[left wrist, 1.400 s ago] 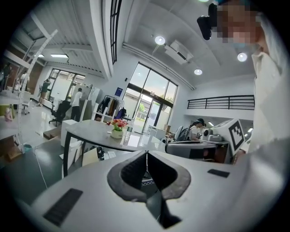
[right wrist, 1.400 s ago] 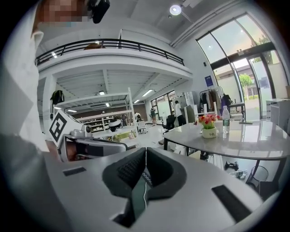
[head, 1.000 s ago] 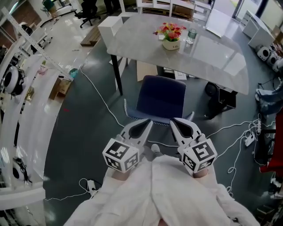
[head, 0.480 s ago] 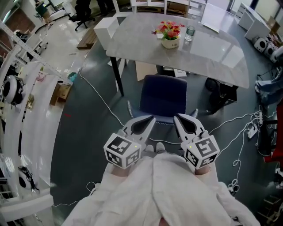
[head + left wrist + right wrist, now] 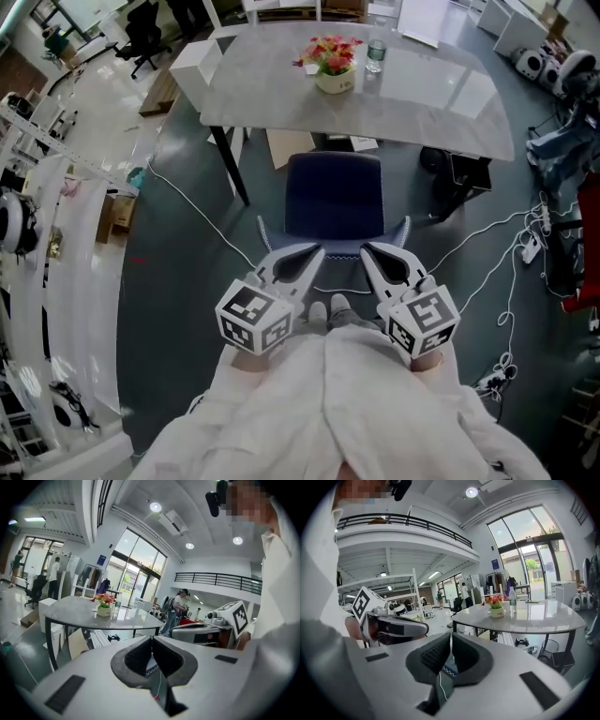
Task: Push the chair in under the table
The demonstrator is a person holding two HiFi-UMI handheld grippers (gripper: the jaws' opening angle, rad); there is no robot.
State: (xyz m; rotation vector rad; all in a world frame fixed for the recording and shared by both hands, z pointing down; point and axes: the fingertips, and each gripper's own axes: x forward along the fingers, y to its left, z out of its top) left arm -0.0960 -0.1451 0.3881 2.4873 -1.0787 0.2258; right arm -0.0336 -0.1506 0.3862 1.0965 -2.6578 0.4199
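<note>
A dark blue chair (image 5: pixel 334 195) stands before the grey table (image 5: pixel 422 103), its seat partly under the table's near edge and its back towards me. My left gripper (image 5: pixel 313 252) and right gripper (image 5: pixel 367 251) are side by side just short of the chair's back, both shut with nothing between the jaws. I cannot tell whether the tips touch the chair's back. In the left gripper view the shut jaws meet at my left gripper (image 5: pixel 151 642), with the table (image 5: pixel 89 614) beyond. My right gripper (image 5: pixel 450 641) faces the same table (image 5: pixel 534 617).
A pot of flowers (image 5: pixel 326 64) and a water bottle (image 5: pixel 375 54) stand on the table. White cables (image 5: pixel 192 202) trail over the dark floor on both sides of the chair. A black bin (image 5: pixel 461 183) sits under the table's right side. White shelving (image 5: pixel 37 244) runs along the left.
The head view has swung, so table and chair now sit further left and higher in it. Both grippers stay shut at the chair's back, about where they were.
</note>
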